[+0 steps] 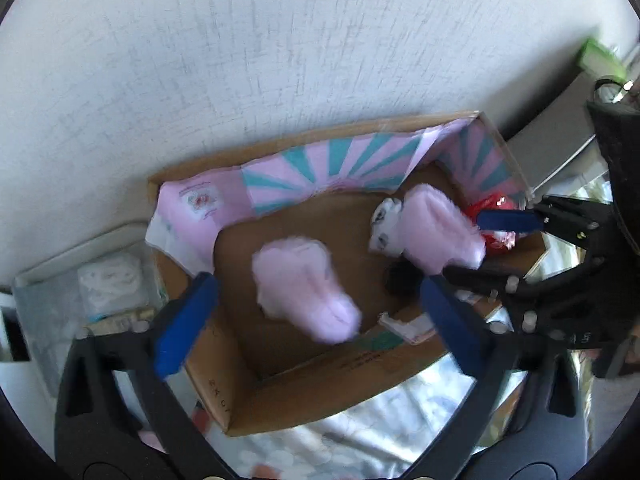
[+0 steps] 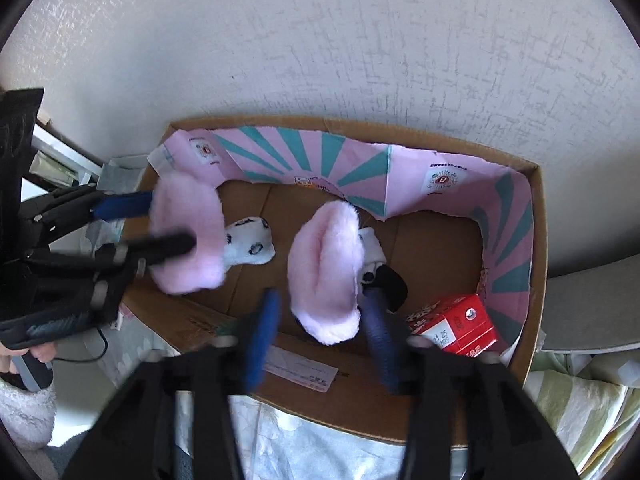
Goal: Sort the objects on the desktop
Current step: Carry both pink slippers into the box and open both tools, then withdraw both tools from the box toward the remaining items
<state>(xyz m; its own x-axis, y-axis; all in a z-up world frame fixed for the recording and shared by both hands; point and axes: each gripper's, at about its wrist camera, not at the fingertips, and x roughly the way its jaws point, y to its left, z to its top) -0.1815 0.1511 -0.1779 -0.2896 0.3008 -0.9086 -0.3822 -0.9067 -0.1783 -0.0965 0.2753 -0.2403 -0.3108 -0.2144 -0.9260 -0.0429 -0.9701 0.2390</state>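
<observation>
Two pink plush slippers point(image 1: 304, 288) point(image 2: 326, 276), judged light, soft and squashy, best pinched at the fluffy cuff, are seen inside the cardboard box point(image 1: 320, 392), each between spread, non-pressing tongs of the left gripper point(image 1: 316, 316) and right gripper point(image 2: 320, 336).

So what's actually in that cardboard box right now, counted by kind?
Pink fluffy slippers: 2, one on the left, one between the right gripper's fingers
Red cartons: 1
Total: 3 things in the box
</observation>
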